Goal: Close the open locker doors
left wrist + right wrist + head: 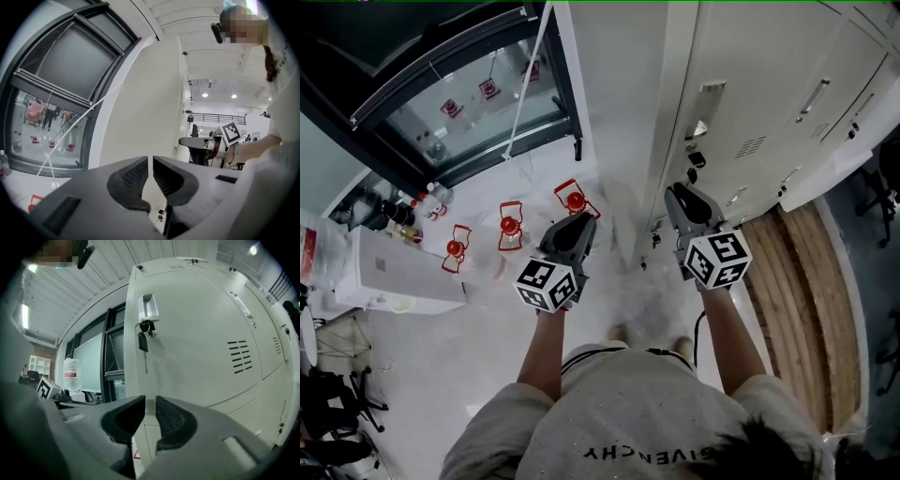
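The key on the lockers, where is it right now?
In the right gripper view the key hangs just below the recessed handle, near the left edge of the big locker door.

Lockers (750,103) are cream, with dark vent slits (240,357); a black key (142,341) hangs at one door. Left gripper (584,223) and right gripper (680,192) are dark grey with ribbed fingers (129,180), and their cubes (547,283) are white with black square markers. The floor (487,328) is pale speckled grey, the objects (511,226) on it red. Planks (802,309) are striped brown. The shirt (628,412) is grey with dark lettering.
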`<state>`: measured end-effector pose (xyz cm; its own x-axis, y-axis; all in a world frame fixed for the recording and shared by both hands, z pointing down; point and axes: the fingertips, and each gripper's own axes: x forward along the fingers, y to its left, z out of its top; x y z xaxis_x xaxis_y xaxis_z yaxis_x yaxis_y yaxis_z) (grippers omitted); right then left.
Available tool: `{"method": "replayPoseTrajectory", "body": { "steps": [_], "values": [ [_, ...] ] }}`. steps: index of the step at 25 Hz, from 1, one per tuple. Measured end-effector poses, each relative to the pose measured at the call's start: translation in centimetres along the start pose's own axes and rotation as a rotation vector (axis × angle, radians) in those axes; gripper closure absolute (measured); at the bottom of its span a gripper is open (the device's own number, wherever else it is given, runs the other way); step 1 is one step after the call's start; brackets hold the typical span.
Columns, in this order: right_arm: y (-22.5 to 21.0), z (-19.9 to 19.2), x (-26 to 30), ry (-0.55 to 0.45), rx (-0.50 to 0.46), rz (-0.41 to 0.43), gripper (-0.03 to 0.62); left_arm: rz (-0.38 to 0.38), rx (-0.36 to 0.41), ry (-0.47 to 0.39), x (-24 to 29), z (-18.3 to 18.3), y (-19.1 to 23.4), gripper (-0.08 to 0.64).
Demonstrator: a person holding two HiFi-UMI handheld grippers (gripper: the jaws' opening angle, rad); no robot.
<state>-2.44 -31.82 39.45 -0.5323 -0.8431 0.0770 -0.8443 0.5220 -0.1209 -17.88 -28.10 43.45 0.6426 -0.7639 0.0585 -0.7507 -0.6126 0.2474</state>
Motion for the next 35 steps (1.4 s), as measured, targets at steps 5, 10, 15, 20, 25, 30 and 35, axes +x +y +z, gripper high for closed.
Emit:
{"method": "replayPoseTrajectory", "body": {
  "steps": [5, 10, 15, 20, 25, 30, 35],
  "values": [
    [-0.3, -0.3, 0.4, 0.002, 0.001, -0.014, 0.529, -0.004, -0.008, -0.001, 0.1, -0.3, 0.5, 0.531],
    [-0.5, -0.5, 0.6, -0.003, 0.003, -0.042, 0.539, -0.01, -0.01, 0.0, 0.0, -0.5, 1.0, 0.531],
    [-0.6, -0.5, 0.6, -0.008, 0.007, -0.063, 0.543, -0.025, -0.004, 0.012, -0.3, -0.8, 0.9, 0.531],
    [-0.6, -0.5, 0.4, -0.007, 0.004, -0.082, 0.543, -0.037, -0.004, 0.008, -0.5, -0.6, 1.0, 0.531],
    [-1.2, -1.0, -1.4, 0.0, -0.002, -0.123, 0.561, -0.073, -0.004, 0.006, 0.0, -0.8, 0.0, 0.531],
    [-2.4, -1.0, -4.2, -0.003, -0.016, -0.17, 0.594, -0.11, 0.021, 0.009, 0.8, -0.6, -1.7, 0.531],
    [-3.1, -0.8, -7.4, -0.024, -0.056, -0.188, 0.594, -0.117, 0.039, -0.011, 0.7, -0.1, -3.2, 0.531]
  ]
}}
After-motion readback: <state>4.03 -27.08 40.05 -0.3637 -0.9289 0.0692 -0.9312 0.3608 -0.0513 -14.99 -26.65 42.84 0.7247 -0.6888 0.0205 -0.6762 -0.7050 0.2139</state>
